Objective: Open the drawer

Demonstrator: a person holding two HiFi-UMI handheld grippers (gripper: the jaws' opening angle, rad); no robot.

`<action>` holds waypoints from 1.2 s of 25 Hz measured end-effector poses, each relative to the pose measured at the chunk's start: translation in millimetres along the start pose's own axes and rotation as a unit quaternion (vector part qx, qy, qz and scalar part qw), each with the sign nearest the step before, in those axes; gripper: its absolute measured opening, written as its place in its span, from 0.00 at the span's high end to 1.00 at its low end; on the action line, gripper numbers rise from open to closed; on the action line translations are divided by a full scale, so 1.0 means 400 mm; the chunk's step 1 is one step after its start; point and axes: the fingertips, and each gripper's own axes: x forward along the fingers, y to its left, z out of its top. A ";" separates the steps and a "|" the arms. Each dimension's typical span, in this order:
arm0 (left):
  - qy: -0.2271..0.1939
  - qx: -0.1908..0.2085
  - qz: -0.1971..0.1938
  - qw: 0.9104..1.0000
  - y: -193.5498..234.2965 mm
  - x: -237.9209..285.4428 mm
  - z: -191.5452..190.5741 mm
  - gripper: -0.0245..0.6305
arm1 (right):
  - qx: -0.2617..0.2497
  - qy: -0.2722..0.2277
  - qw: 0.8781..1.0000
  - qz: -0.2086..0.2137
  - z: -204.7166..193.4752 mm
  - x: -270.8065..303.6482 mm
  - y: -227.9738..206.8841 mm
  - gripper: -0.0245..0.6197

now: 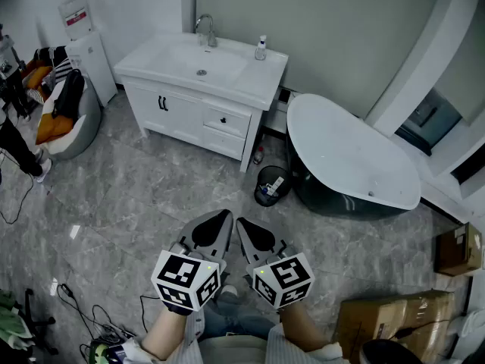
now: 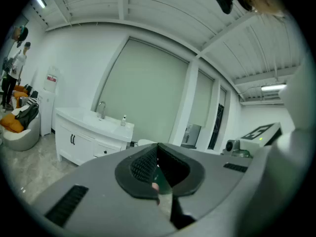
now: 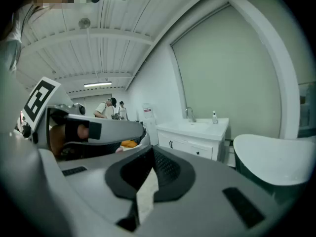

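While the left gripper (image 1: 221,215) and right gripper (image 1: 241,223) are held side by side over the grey floor (image 1: 136,203), well apart from the vanity (image 1: 174,108), nothing is gripped. Both pairs of jaws are seen pressed together, empty. The drawer (image 1: 226,120) is seen shut in the vanity's front, near its right edge, with a second drawer (image 1: 221,142) just below it.

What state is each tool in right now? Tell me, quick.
Left tool: closed, jaws together, holding nothing.
Right tool: closed, jaws together, holding nothing.
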 end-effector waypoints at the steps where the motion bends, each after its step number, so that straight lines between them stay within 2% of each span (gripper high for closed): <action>1: 0.001 0.000 0.002 1.000 0.000 0.003 -0.002 0.94 | 0.004 0.000 1.000 0.002 -0.002 -0.001 -0.002 0.95; 20: -0.003 0.010 0.031 0.999 -0.009 0.003 -0.003 0.94 | 0.009 -0.011 1.000 0.012 -0.003 -0.025 -0.045 0.95; 25: -0.006 0.007 0.039 0.999 0.027 0.006 0.000 0.94 | 0.013 -0.005 1.000 0.011 -0.012 0.005 -0.055 0.95; 30: -0.006 0.005 0.043 0.999 0.108 0.038 0.004 0.94 | 0.017 0.003 1.000 0.007 -0.019 0.080 -0.076 0.95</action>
